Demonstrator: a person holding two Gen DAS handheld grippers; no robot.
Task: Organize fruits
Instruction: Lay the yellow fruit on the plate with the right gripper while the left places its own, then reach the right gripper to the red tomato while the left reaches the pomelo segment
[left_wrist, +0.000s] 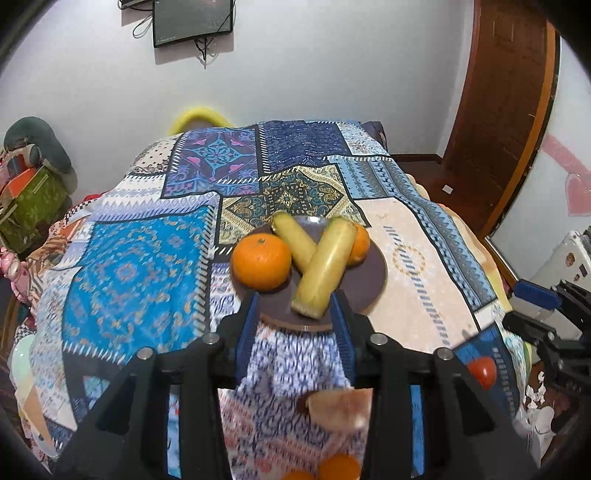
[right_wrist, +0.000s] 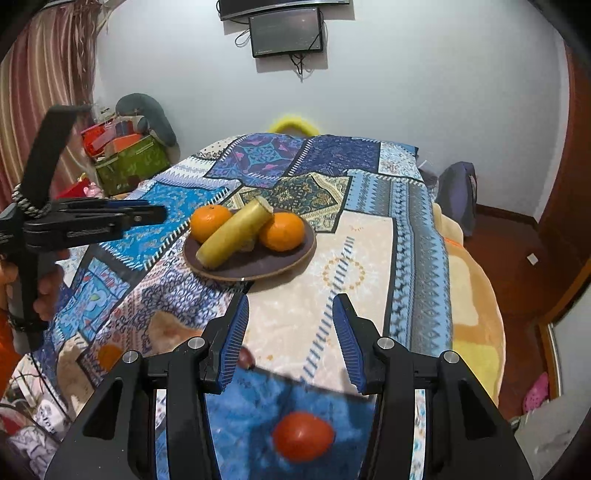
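Note:
A dark round plate (left_wrist: 369, 280) (right_wrist: 295, 254) sits mid-bed on the patchwork cover and holds two oranges (left_wrist: 261, 261) (right_wrist: 282, 231) and two yellow banana pieces (left_wrist: 327, 264) (right_wrist: 232, 233). My left gripper (left_wrist: 295, 304) is open and empty, its fingertips on either side of the plate's near rim. My right gripper (right_wrist: 290, 310) is open and empty, above the cover just short of the plate. A red tomato (right_wrist: 303, 435) (left_wrist: 482, 371) lies on the cover below the right gripper. More oranges (left_wrist: 338, 467) and a pale fruit piece (left_wrist: 341, 408) lie near the left gripper.
The left gripper and the hand holding it (right_wrist: 85, 221) show at the left of the right wrist view. A small dark fruit (right_wrist: 245, 358) lies by the right gripper's left finger. Boxes and clutter (right_wrist: 129, 162) stand left of the bed. A wooden door (left_wrist: 498, 110) is at the right.

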